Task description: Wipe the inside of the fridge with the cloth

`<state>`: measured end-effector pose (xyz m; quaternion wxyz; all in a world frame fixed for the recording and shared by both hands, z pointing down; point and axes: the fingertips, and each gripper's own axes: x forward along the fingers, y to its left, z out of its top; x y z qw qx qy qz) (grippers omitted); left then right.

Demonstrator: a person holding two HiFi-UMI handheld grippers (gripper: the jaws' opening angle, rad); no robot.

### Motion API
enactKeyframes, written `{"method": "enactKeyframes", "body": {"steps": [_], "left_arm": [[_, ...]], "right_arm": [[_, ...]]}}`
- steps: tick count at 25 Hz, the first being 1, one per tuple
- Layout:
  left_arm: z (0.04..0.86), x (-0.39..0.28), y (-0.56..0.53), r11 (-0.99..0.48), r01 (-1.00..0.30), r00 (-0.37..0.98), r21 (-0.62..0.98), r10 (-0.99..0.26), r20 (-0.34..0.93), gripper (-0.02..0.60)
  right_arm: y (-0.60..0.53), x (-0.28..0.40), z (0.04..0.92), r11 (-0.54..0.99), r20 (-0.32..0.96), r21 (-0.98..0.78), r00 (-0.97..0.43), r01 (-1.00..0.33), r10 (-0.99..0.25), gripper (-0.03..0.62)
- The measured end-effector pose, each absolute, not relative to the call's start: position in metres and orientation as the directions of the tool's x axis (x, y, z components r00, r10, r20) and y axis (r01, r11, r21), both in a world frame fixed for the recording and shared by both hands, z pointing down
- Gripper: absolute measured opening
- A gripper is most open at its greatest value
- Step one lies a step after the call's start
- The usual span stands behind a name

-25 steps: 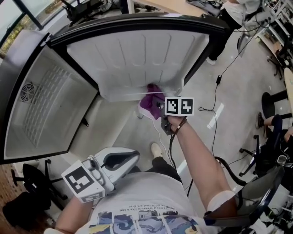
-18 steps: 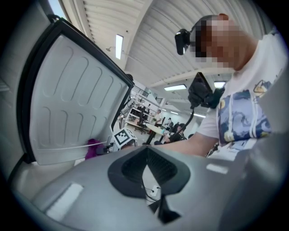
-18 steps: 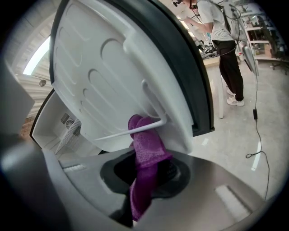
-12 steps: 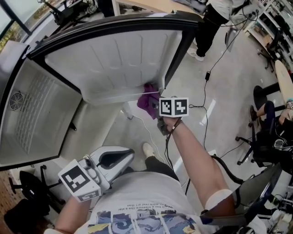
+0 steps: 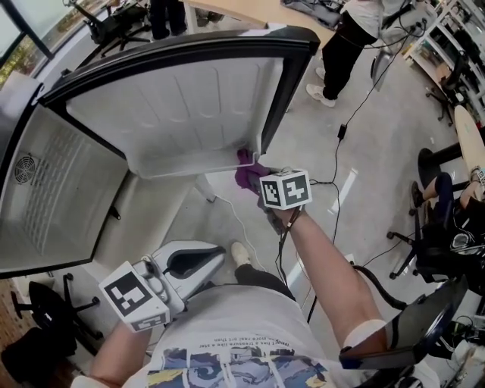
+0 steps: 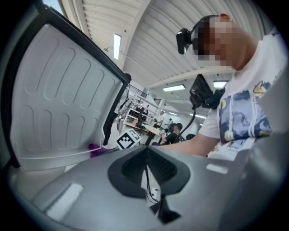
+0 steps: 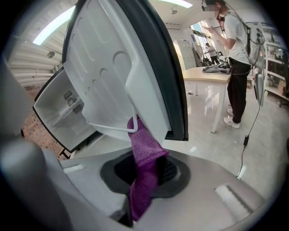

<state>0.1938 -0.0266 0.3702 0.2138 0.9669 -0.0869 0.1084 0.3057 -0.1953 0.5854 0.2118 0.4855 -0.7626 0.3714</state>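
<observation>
Right hand-held gripper sat at the centre of the head view, with its jaws clamped on the purple cloth. In the right gripper view the cloth rose from between the jaws. Its lower end hung below them, and its upper end pressed against the lower corner of the white liner of the open door, just behind a thin white rail. The door's black edge stood immediately right of the cloth. The fridge lay open at the left of the head view, with a round fan grille on its inner wall, well apart from the cloth.

The left hand-held gripper was held low in the lower left, close to the person's chest. Its jaws were together with nothing between them, well away from both cloth and door.

The marker cube on the right hand-held gripper carried only black-and-white square patterns. The print on the person's shirt was too small to read.

A black cable trailed over the grey floor to the right of the door. A bystander in dark trousers stood at the upper right. Chairs crowded the right edge. A wooden table showed at the top edge, behind the door.
</observation>
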Motion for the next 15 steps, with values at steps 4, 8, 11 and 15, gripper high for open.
{"method": "enactKeyframes", "body": {"steps": [4, 8, 11, 15], "left_arm": [[0.371, 0.204, -0.027, -0.889, -0.230, 0.960, 0.397, -0.139, 0.244, 0.008], [0.371, 0.211, -0.026, -0.885, -0.256, 0.954, 0.390, -0.167, 0.249, 0.008], [0.371, 0.217, -0.023, -0.879, -0.281, 0.948, 0.386, -0.192, 0.253, 0.007], [0.373, 0.217, -0.020, -0.867, -0.320, 0.936, 0.381, -0.228, 0.269, 0.008]], "right_arm": [[-0.188, 0.317, 0.580, 0.337, 0.709, -0.272, -0.425, -0.901, -0.563, 0.054], [-0.188, 0.324, 0.574, 0.374, 0.719, -0.228, -0.414, -0.899, -0.558, 0.054], [-0.188, 0.332, 0.570, 0.394, 0.719, -0.197, -0.406, -0.897, -0.564, 0.054], [-0.187, 0.342, 0.564, 0.411, 0.710, -0.159, -0.393, -0.898, -0.584, 0.054]]}}
